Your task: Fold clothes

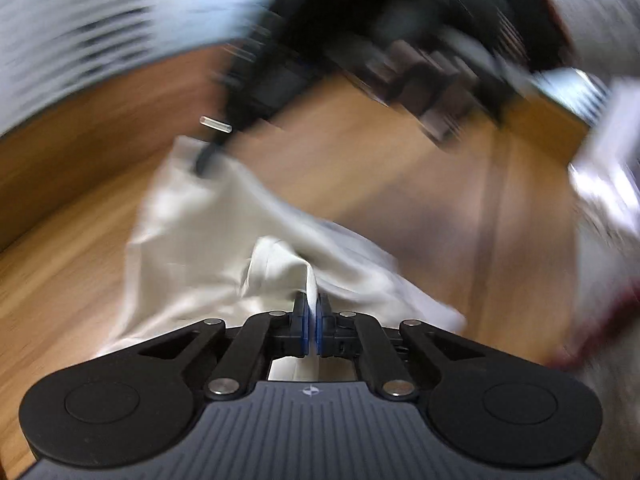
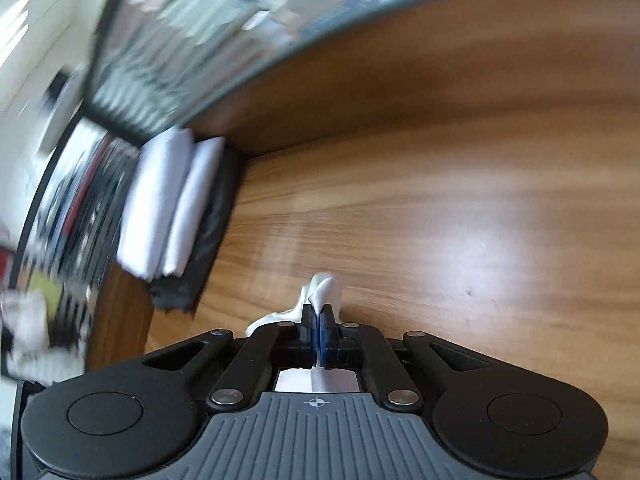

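Both jaws are pinched tight on white cloth (image 1: 192, 240): your left gripper (image 1: 311, 320) nips a bunched edge, your right gripper (image 2: 319, 322) a small peak of it. You've got your hold; folding looks barely begun. Ahead of the left jaws the cloth spreads rumpled, pale and limp over the worktop (image 1: 400, 184). Left of the right jaws, folded whites (image 2: 168, 200) sit stacked, seemingly done.

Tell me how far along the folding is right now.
Done: two white folded pieces are stacked on a dark one at the table edge. In hand: both the left gripper and right gripper have jaws shut on a white garment, lifted and unfolded. Left: folding it; other blurred white fabric lies nearby.
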{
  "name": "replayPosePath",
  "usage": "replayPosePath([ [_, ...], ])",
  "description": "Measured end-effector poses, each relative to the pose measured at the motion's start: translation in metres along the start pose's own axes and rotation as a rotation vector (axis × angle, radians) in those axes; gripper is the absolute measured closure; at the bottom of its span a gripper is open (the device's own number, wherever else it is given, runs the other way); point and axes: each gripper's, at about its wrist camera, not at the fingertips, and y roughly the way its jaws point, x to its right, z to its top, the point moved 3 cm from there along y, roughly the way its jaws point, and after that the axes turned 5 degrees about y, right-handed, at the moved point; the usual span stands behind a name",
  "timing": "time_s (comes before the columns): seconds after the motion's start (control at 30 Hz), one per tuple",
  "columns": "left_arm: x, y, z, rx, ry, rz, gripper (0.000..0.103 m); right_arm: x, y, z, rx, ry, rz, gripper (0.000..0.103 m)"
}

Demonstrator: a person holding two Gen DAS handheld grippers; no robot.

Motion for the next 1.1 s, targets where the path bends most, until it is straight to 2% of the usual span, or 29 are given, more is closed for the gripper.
replayPosePath([
  [0.07, 0.011, 0.007, -0.006, -0.029, 0.011, -0.021, 0.098, -0.021, -0.008, -0.008, -0.002, -0.107, -0.022, 0.099],
  [0.13, 0.017, 0.012, -0.012, -0.043, -0.015, -0.004, 0.098, -0.044, -0.011, -0.02, -0.015, -0.226, -0.046, 0.099],
  [0.2, 0.017, 0.01, -0.016, -0.04, -0.078, 0.015, 0.089, -0.066, -0.01, -0.037, -0.034, -0.342, -0.068, 0.099],
  [0.27, 0.017, 0.001, -0.024, -0.019, -0.143, 0.021, 0.075, -0.089, -0.003, -0.056, -0.06, -0.461, -0.087, 0.099],
  [0.37, 0.02, -0.015, -0.037, 0.009, -0.212, 0.034, 0.068, -0.115, 0.008, -0.086, -0.091, -0.619, -0.116, 0.099],
  [0.47, 0.019, -0.02, -0.047, 0.007, -0.255, 0.094, 0.066, -0.122, 0.013, -0.101, -0.098, -0.651, -0.105, 0.099],
  [0.6, 0.017, -0.019, -0.049, 0.022, -0.289, 0.172, 0.064, -0.12, 0.007, -0.098, -0.073, -0.609, -0.099, 0.099],
  [0.7, 0.018, -0.015, -0.043, 0.019, -0.215, 0.232, 0.069, -0.115, -0.004, -0.089, -0.06, -0.582, -0.107, 0.099],
  [0.73, 0.019, -0.012, -0.037, 0.012, -0.188, 0.246, 0.075, -0.113, -0.007, -0.085, -0.058, -0.574, -0.112, 0.099],
  [0.77, 0.021, -0.008, -0.032, 0.006, -0.163, 0.26, 0.076, -0.11, -0.011, -0.081, -0.059, -0.567, -0.116, 0.099],
  [0.9, 0.014, -0.01, -0.02, 0.053, -0.134, 0.27, 0.076, -0.103, -0.026, -0.069, -0.055, -0.555, -0.136, 0.099],
  [1.1, -0.008, -0.007, -0.02, 0.08, -0.212, 0.307, 0.076, -0.098, -0.034, -0.06, -0.045, -0.528, -0.144, 0.099],
])
